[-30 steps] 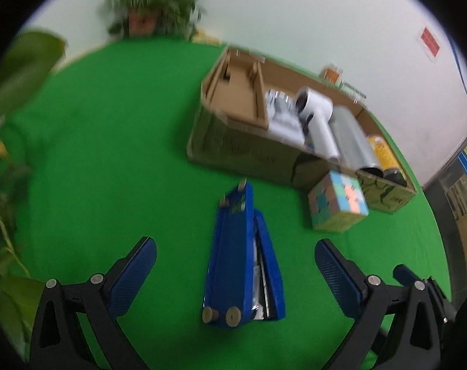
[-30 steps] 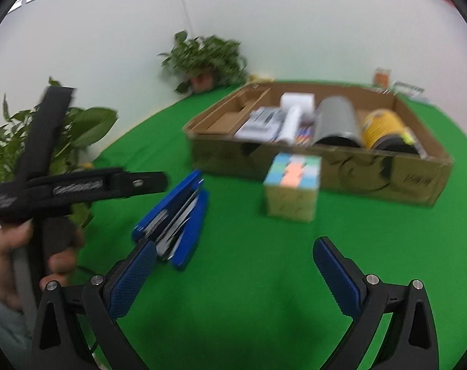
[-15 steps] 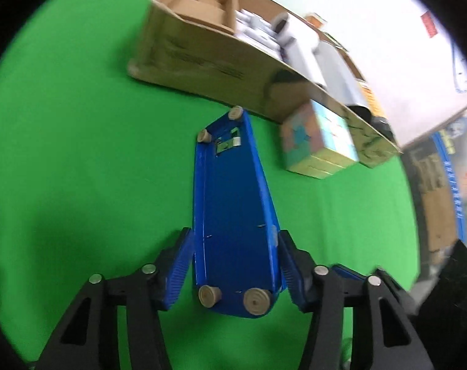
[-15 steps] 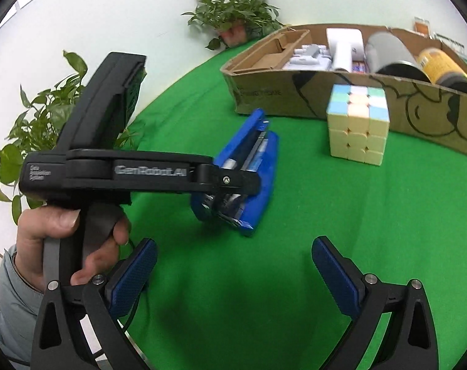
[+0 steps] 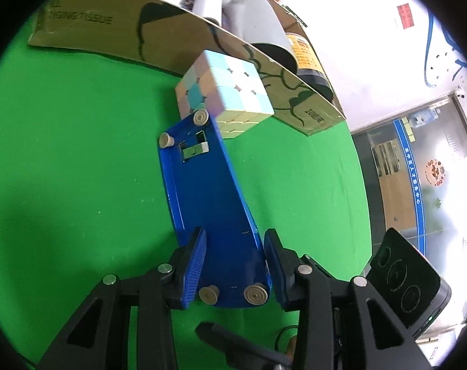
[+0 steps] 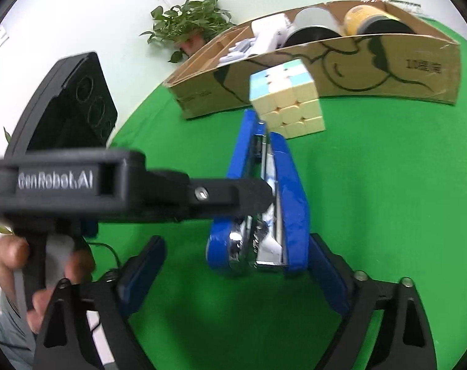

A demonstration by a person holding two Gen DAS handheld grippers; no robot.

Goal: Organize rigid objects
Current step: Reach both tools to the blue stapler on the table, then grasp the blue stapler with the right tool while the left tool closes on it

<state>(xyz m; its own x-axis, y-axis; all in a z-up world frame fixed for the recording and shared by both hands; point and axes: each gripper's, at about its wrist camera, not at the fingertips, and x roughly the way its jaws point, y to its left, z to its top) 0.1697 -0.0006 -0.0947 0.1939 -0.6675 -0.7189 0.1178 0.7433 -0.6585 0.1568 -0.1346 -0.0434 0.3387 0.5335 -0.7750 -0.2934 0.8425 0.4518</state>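
A blue stapler (image 5: 209, 191) lies on its side on the green table, its far tip against a pastel puzzle cube (image 5: 230, 92). My left gripper (image 5: 235, 265) is closing on the stapler's near end, and both pads touch the edges of its base. In the right wrist view the stapler (image 6: 289, 191) points toward the cube (image 6: 286, 101). My right gripper (image 6: 235, 274) is also closing, with the stapler's near end between its fingers. Its left pad stands well clear. The left gripper's finger (image 6: 233, 197) crosses the stapler from the left.
A long cardboard box (image 6: 387, 71) behind the cube holds a white dryer, a grey cylinder, a yellow can and small packs. A potted plant (image 6: 190, 24) stands beyond it. A person's hand (image 6: 14, 256) holds the left tool. Green cloth lies bare at the right.
My left gripper moved forward and down to the stapler and narrowed from wide open onto its near end. My right gripper dropped and came in around the same end, its jaws narrowing slightly.
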